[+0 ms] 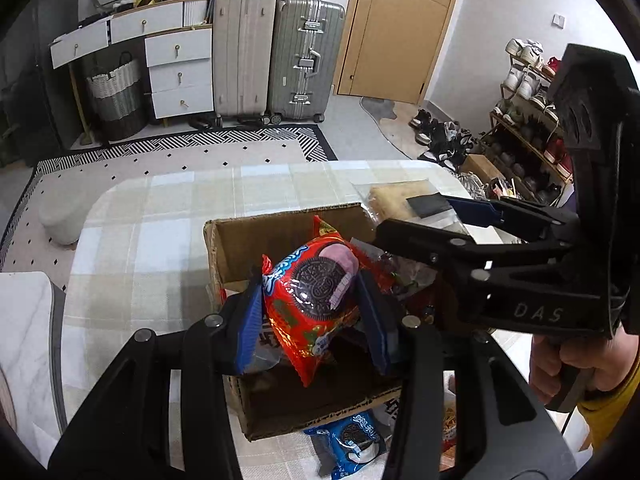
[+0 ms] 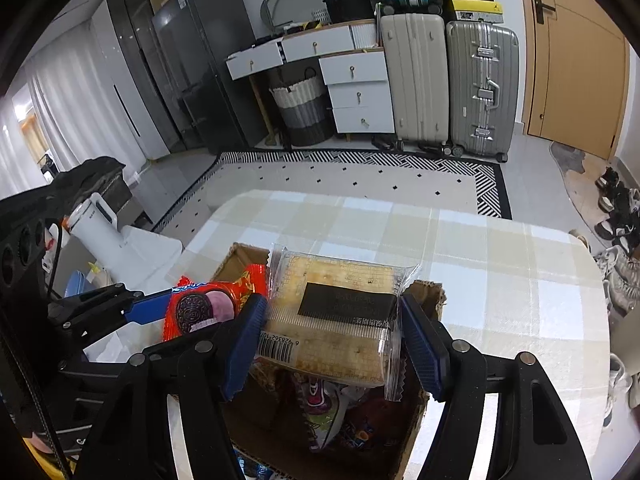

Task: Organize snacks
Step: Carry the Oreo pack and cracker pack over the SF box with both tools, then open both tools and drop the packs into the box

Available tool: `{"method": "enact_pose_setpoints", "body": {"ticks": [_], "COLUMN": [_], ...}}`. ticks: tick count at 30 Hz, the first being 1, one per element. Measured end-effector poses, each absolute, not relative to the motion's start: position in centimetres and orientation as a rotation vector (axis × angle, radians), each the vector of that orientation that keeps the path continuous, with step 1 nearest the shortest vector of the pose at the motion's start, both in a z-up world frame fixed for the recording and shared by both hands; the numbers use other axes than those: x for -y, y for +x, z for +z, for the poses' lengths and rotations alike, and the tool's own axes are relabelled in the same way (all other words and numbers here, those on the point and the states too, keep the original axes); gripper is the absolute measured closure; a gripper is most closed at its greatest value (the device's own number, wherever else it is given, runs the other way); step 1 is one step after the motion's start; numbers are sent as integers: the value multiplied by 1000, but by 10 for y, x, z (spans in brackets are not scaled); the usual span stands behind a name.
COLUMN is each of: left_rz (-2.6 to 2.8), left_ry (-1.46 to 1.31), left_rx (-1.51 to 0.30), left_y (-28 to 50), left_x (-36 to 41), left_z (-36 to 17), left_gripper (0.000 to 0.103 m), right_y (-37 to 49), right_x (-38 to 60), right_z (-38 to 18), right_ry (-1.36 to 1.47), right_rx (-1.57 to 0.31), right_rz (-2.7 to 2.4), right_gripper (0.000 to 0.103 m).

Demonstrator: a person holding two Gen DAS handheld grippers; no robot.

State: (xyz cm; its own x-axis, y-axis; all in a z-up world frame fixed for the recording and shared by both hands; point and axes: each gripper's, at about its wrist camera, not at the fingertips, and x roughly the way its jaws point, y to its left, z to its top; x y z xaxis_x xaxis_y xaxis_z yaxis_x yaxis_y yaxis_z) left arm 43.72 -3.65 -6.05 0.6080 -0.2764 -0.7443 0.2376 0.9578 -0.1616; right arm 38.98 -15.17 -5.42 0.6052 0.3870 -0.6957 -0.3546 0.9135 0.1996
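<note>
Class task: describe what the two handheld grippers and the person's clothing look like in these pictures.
Both the left gripper and the right gripper have black linkage frames with silver pivot pins and blue ribbed pads. The right gripper's body reads "DAS" in pale letters. The person wears a yellow sleeve.

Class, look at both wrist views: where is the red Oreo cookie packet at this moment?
The red Oreo cookie packet is clamped in the left gripper, above the open brown cardboard box, left of the clear-wrapped cracker pack.
</note>
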Motion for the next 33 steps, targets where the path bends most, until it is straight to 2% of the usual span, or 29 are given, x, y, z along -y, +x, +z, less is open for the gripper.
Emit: {"method": "enact_pose_setpoints", "body": {"ticks": [10,18,25,33], "left_rz": [-260,-256,-222,-202], "left_ry": [-23,-10,-3,5], "left_rx": [-904,-892,-888,-868], "left_y": [447,441,420,397], "left_x": [46,44,34,28], "left_z": [-81,-76,-66,-52], "left_gripper": [62,61,47,40], "right_y": [393,389,387,371], "right_x": [146,151,152,152], "right_z": [-72,-70,-67,-52], "right_ry": [24,75,75,83], "right_rx": [-866,-874,-881,-855], "right_rz": [428,443,421,432], "right_gripper": [34,34,29,28]}}
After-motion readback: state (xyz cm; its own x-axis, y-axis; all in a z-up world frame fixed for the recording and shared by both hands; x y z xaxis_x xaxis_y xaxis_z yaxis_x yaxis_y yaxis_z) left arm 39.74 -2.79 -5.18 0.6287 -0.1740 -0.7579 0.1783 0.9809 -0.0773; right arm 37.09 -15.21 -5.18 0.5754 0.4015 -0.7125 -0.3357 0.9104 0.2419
